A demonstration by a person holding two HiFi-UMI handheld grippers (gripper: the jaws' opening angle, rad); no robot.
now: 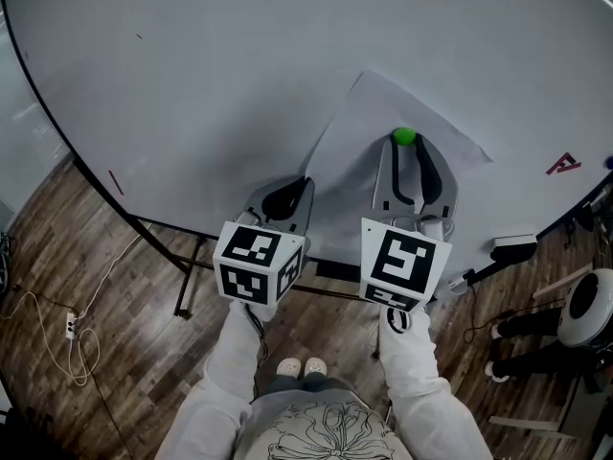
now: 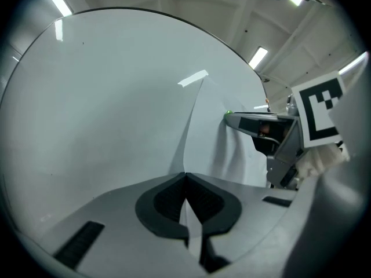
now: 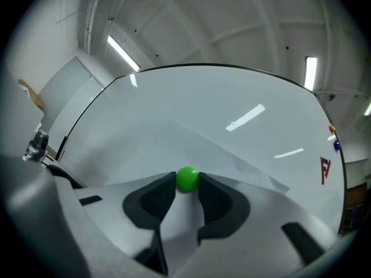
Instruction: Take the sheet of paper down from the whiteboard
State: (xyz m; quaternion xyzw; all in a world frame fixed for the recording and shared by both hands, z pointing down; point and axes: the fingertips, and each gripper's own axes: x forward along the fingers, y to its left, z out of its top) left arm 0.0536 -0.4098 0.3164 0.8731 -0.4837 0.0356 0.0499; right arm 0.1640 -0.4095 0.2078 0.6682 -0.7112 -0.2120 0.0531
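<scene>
While the whiteboard (image 1: pixel 192 84) is filling most of the head view, the sheet of paper (image 1: pixel 359 132) is hanging against it, its lower left edge curling away from the board. The left gripper (image 2: pixel 185 177) is clenching, seemingly pinching that edge. The right gripper (image 3: pixel 186 184) is grasping the small green magnet (image 3: pixel 186 178) sitting on the sheet.

place: lab or office | cues: whiteboard (image 1: pixel 192 84), plank floor (image 1: pixel 144 286), floor cables (image 1: pixel 70 327), ceiling strip lights (image 3: pixel 123 53)
</scene>
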